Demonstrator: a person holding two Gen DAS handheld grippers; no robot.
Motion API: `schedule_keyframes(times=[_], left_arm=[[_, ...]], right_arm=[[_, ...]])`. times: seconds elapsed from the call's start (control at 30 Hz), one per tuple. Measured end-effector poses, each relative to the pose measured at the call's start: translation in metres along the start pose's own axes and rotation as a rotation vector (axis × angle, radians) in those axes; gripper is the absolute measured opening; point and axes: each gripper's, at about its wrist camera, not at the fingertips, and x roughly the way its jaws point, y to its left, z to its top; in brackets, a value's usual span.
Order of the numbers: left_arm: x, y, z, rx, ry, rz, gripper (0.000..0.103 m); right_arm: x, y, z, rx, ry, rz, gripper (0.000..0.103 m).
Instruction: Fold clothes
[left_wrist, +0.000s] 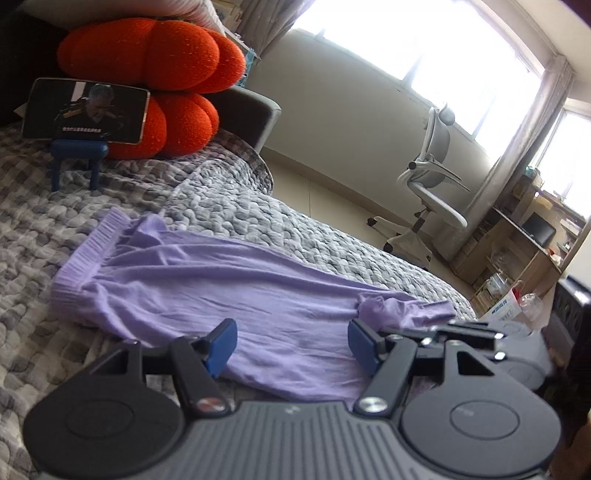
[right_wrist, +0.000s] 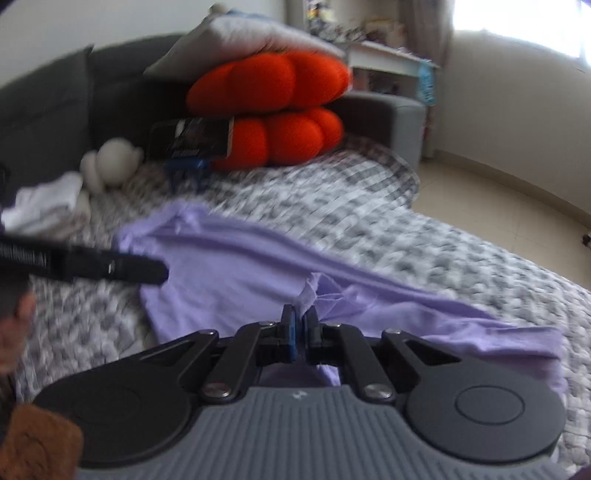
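Quilted bed (left_wrist: 314, 229); lilac garment (left_wrist: 207, 280) lengthwise, waistband far-left.

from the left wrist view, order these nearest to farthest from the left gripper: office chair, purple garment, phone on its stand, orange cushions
1. purple garment: directly under and ahead of the left gripper.
2. phone: far left, propped on a blue stand on the blanket.
3. orange cushions: just behind the phone, upper left.
4. office chair: off the bed, right, by the window.

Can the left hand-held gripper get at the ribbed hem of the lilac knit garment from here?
Probably yes: the left hand-held gripper is open and empty above the lilac knit garment, and nothing lies between it and the ribbed hem.
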Motion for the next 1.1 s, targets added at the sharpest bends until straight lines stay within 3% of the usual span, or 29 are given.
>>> schedule_keyframes(times=[0.2, 0.43, 0.5, 0.8, 0.83, 0.9, 1.1], left_arm=[[-0.010, 0.028, 0.002, -0.130, -0.005, -0.057, 0.068], [-0.002, 0.021, 0.004, -0.174, -0.002, -0.105, 0.068], [-0.001, 0.020, 0.005, -0.182, 0.001, -0.113, 0.068], [0.006, 0.017, 0.006, -0.229, 0.031, -0.157, 0.068], [0.008, 0.015, 0.006, -0.228, 0.033, -0.160, 0.068], [0.010, 0.012, 0.006, -0.228, 0.039, -0.168, 0.068], [0.021, 0.005, 0.006, -0.239, 0.068, -0.201, 0.068]], right_arm=[[0.010, 0.016, 0.000, 0.005, 0.056, 0.063, 0.015], [-0.002, 0.013, -0.010, 0.018, 0.053, 0.074, 0.017], [-0.003, 0.015, -0.013, 0.008, 0.047, 0.069, 0.038], [0.000, 0.027, -0.014, -0.066, 0.033, 0.060, 0.039], [0.001, 0.031, -0.014, -0.092, 0.037, 0.066, 0.038], [0.001, 0.038, -0.014, -0.140, 0.036, 0.065, 0.005], [0.000, 0.043, -0.014, -0.175, 0.027, 0.034, 0.005]])
